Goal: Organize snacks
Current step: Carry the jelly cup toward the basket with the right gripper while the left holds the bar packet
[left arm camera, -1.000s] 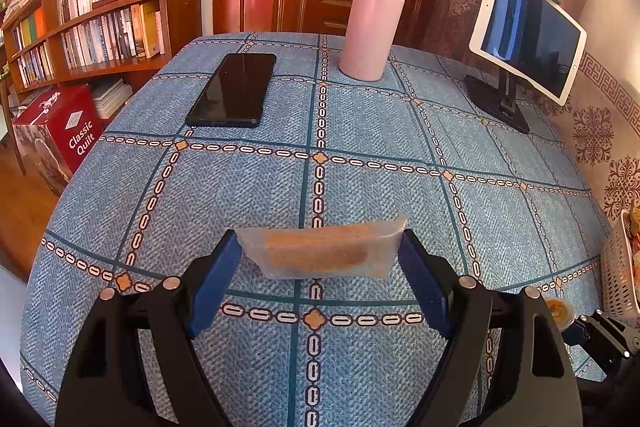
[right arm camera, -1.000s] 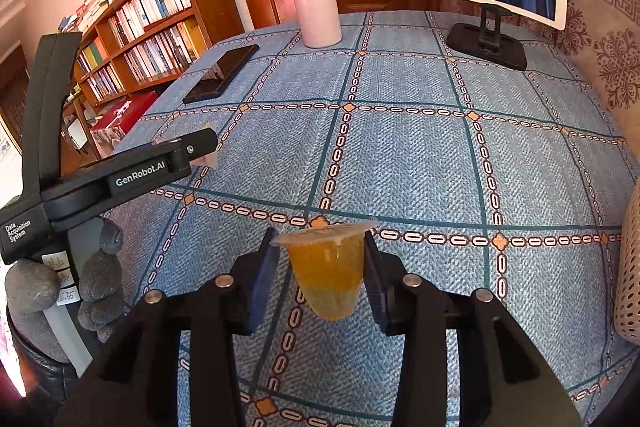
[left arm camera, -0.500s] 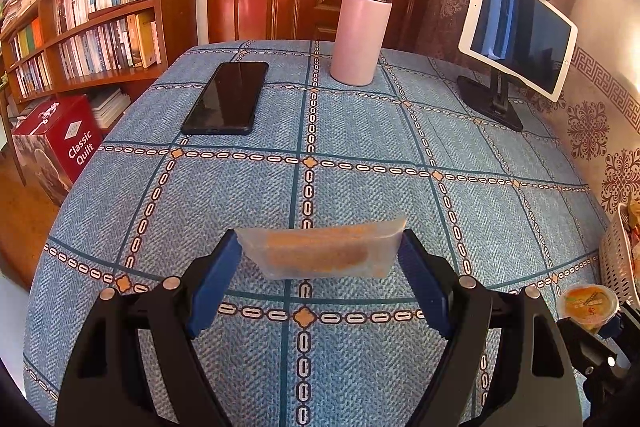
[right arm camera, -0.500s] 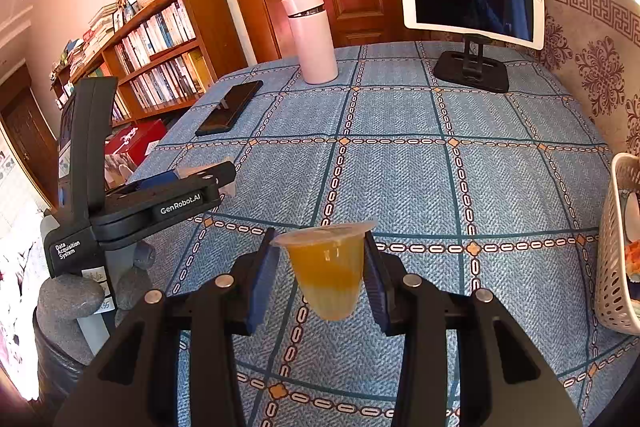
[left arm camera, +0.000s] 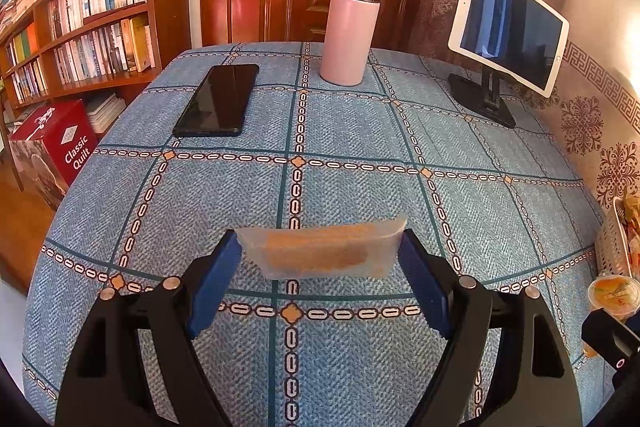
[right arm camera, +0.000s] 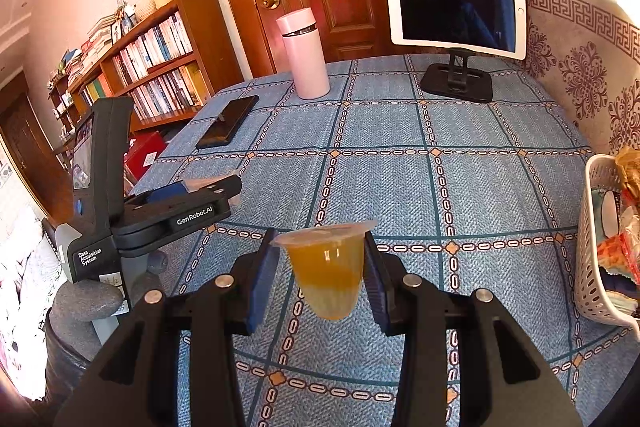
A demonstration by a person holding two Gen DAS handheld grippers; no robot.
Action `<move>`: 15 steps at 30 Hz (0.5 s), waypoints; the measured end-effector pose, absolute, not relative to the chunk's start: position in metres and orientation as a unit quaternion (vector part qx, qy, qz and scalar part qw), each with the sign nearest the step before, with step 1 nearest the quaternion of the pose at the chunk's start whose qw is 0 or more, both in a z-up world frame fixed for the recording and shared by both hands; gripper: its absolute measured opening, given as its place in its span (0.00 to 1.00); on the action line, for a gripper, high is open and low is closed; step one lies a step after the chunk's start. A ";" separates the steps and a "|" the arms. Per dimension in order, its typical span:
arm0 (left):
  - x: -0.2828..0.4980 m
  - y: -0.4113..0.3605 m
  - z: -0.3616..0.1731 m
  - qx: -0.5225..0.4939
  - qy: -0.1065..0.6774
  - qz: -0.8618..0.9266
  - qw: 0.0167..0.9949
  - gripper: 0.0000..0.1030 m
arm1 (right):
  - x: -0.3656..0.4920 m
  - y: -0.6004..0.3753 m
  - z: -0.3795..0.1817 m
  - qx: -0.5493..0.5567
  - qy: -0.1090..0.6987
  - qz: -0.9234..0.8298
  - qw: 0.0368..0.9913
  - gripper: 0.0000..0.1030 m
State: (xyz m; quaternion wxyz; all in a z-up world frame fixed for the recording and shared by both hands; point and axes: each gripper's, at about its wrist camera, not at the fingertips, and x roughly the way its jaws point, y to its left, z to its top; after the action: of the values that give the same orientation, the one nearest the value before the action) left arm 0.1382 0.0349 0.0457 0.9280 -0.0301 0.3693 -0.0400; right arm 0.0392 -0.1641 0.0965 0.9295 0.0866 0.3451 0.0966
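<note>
The left gripper (left arm camera: pixel 320 259) jaws clamp a wrapped snack bar (left arm camera: pixel 322 251) lengthwise; the right gripper (right arm camera: pixel 320 267) jaws pinch a jelly cup (right arm camera: pixel 327 267) (orange, lid up), both above the tabletop (right arm camera: pixel 400 179), basket (right arm camera: pixel 592 247) rightward.

Your worktop (left arm camera: pixel 480 227) wears blue herringbone cloth gridded with teal lines and white chain links. Pink flask (left arm camera: pixel 350 27); black phone (left arm camera: pixel 218 101); white-framed tablet (left arm camera: pixel 508 27); white lattice basket (right arm camera: pixel 592 247); amber jelly cup (right arm camera: pixel 328 267); tan wrapped biscuit (left arm camera: pixel 320 251); blue-padded black tongs (left arm camera: pixel 320 267).

Pink flask (left arm camera: pixel 351 29), black phone (left arm camera: pixel 218 101), and tablet (left arm camera: pixel 508 27) on its stand.
</note>
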 end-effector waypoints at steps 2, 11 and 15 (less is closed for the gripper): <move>0.137 0.033 0.046 -0.029 0.368 -0.042 0.928 0.79 | 0.036 -0.168 0.098 0.088 0.344 0.091 0.930 0.40; 0.135 0.021 0.044 -0.015 0.370 -0.052 0.927 0.79 | 0.023 -0.186 0.100 0.097 0.339 0.072 0.933 0.40; 0.133 0.017 0.043 -0.010 0.369 -0.055 0.928 0.79 | 0.016 -0.194 0.099 0.100 0.340 0.063 0.933 0.40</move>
State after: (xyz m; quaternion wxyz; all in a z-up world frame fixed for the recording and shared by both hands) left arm 0.1334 0.0170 0.0432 0.9276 -0.0096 0.3693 -0.0547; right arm 0.0160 -0.1941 0.0986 0.9330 0.1000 0.3401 0.0626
